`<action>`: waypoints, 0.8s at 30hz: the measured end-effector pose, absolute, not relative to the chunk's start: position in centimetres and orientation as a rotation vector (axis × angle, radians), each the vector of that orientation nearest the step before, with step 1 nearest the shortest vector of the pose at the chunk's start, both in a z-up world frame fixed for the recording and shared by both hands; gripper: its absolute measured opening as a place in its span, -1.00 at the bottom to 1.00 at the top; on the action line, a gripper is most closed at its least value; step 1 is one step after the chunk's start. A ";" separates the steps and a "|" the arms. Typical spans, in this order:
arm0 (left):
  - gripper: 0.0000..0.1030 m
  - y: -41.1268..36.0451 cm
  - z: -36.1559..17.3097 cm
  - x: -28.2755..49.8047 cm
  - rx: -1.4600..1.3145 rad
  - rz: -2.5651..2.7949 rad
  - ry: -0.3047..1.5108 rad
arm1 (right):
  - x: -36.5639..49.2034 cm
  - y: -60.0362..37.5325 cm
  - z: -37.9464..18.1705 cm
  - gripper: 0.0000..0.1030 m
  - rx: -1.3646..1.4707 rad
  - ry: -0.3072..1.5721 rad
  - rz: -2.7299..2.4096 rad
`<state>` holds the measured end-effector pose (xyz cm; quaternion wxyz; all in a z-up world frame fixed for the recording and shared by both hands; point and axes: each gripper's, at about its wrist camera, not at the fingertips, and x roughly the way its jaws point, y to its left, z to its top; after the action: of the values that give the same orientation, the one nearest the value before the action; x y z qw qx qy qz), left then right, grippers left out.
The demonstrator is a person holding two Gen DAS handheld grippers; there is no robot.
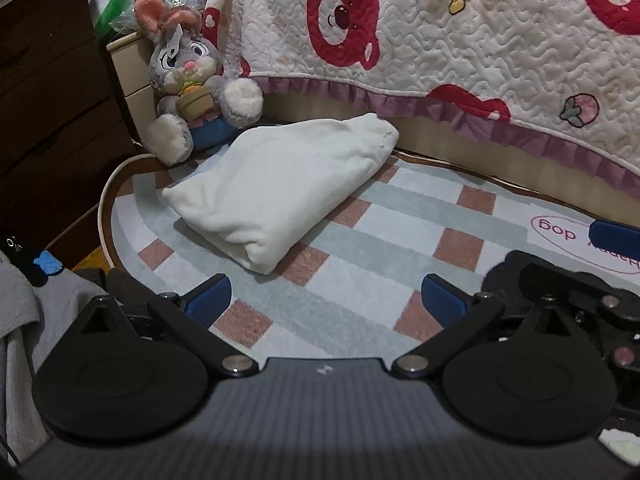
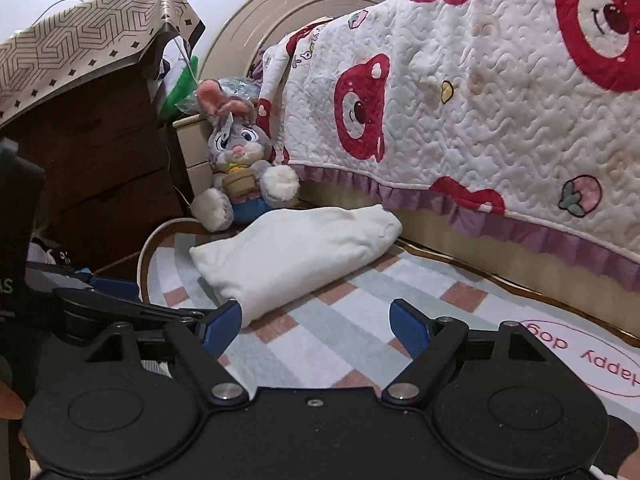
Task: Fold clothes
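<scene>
A cream-white garment [image 1: 280, 188] lies folded into a thick bundle on the checked rug [image 1: 380, 248], close to the bed side. In the right wrist view the same garment [image 2: 296, 248] sits just ahead and left of centre. My left gripper [image 1: 326, 300] is open, its blue fingertips spread over bare rug a little short of the bundle. My right gripper [image 2: 316, 322] is open too; its left fingertip [image 2: 222, 322] lies by the near corner of the bundle, with nothing between the fingers. The right gripper's blue tip [image 1: 614, 232] shows at the right edge of the left wrist view.
A plush grey rabbit [image 1: 192, 92] sits against the bed corner behind the garment. A quilted bear-print bedspread [image 1: 460, 52] hangs down the bed on the right. A dark wooden dresser [image 1: 52, 100] stands at left. Grey fabric [image 1: 24, 308] lies at the lower left.
</scene>
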<state>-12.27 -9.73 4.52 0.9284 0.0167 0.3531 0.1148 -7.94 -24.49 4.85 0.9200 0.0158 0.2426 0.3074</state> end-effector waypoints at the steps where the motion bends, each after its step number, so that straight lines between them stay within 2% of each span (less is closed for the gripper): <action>1: 1.00 -9.9 4.5 -12.5 0.043 0.237 0.721 | -8.2 -24.6 4.7 0.66 0.035 0.506 0.628; 7: 1.00 -11.0 3.9 -13.1 0.078 0.193 0.751 | -9.4 -25.7 3.5 0.66 0.069 0.573 0.584; 24: 1.00 -12.0 4.4 -14.6 0.075 0.197 0.741 | -11.0 -26.5 4.5 0.67 0.049 0.547 0.535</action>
<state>-14.61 -12.05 4.41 0.9268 0.0364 0.3612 0.0962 -10.99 -26.52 4.49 0.9274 0.0240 0.2670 0.2610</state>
